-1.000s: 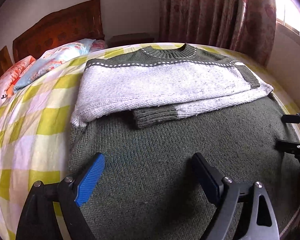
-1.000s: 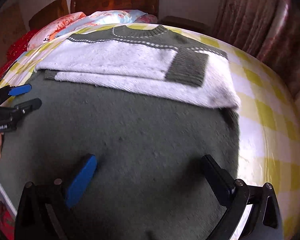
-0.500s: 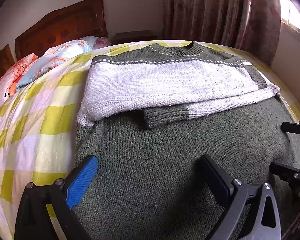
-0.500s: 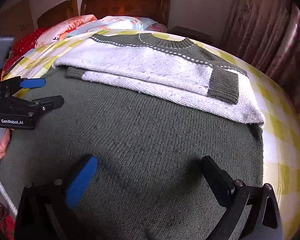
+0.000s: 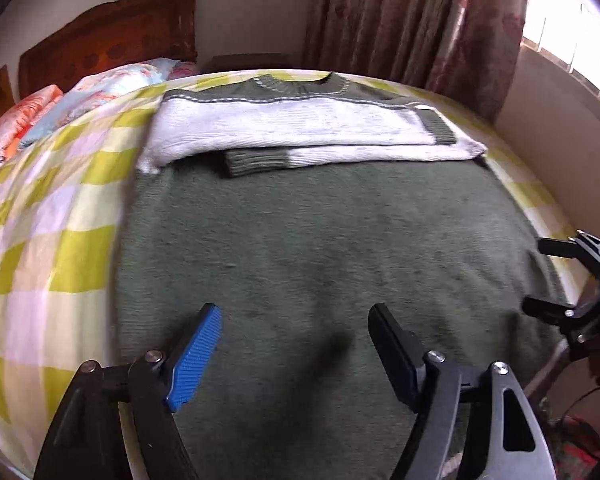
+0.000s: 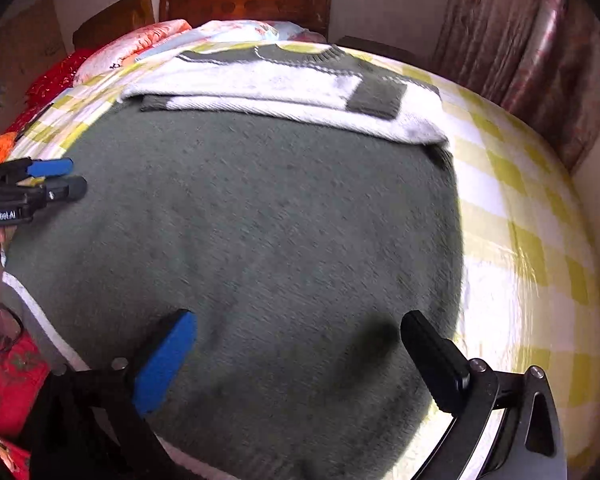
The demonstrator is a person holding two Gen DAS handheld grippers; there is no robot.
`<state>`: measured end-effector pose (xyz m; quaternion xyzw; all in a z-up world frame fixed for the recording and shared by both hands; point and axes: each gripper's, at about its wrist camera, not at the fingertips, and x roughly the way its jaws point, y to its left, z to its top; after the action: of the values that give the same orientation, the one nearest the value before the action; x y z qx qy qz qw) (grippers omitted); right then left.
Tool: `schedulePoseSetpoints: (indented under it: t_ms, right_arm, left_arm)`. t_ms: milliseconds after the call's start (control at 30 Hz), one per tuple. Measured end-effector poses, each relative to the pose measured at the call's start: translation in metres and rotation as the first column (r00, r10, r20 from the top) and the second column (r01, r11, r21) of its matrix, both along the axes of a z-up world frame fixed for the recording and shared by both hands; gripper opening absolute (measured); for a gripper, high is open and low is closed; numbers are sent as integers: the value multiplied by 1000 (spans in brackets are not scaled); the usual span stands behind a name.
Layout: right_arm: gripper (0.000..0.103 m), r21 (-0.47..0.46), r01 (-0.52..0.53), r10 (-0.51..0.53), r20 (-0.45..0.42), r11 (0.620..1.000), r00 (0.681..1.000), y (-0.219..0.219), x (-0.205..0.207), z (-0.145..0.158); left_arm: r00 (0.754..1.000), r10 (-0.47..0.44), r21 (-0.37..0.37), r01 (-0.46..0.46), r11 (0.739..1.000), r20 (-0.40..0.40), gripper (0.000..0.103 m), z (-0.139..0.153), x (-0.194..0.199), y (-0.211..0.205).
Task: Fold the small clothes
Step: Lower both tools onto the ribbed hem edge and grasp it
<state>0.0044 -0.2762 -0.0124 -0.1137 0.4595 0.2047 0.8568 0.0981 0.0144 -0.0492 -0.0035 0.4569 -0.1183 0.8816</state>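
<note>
A green and white knitted sweater (image 5: 320, 232) lies flat on the bed, its white sleeves (image 5: 300, 128) folded across the chest. It also shows in the right wrist view (image 6: 260, 220). My left gripper (image 5: 296, 340) is open and empty over the lower left part of the green body. My right gripper (image 6: 300, 344) is open and empty over the lower right part, near the hem. Each gripper shows at the edge of the other's view: the right one (image 5: 548, 276) and the left one (image 6: 66, 178).
The bed has a yellow and white checked sheet (image 5: 48, 216) with pillows (image 5: 100, 88) at a wooden headboard (image 5: 108, 44). Curtains (image 5: 412, 20) and a window stand to the right. Red fabric (image 6: 8, 384) lies beside the bed at the near left.
Both grippers have drawn back toward the sweater's hem and risen a little, so more of the green body shows. Both stay open. The sweater has not moved.
</note>
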Motion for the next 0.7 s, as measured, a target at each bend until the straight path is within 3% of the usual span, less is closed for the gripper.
schedulePoseSetpoints:
  t_ms: [133,167,233,333,567,633,700]
  right_arm:
    - [103,-67,-80,81,13,995,997,43,3,-16]
    - [103,-39,-78,78,3,996,997,38,4,-17]
    - [103,-31,-101,101,-8,994,995,26,2,-16]
    - [103,-43,-100,98,-28,994,995,6,-6,-16]
    - [103,-47,-42,40,-37,998,999,-35,-39,-14]
    - [103,-86,-40,38,-32,995,999,-42,-52,-14]
    - [103,-179,-15,5,-55,984,998,-52,-62,-24]
  left_arm:
    - [994,-55,186,36,982,98,80,-8,-8,-37]
    - [993,-62,185,42,982,101,80,-8,-11,-36]
    - [997,-56,101,51,994,49,80,-10,-11,-20]
    - [997,-70,143,65,988,32,86,-10,-29,-9]
    - [999,-33,135,30,990,14,87,-10,-85,24]
    - [999,-41,115,41,992,0,85,-6,-96,35]
    - [999,-42,212,39,977,11,80,-4,-110,39]
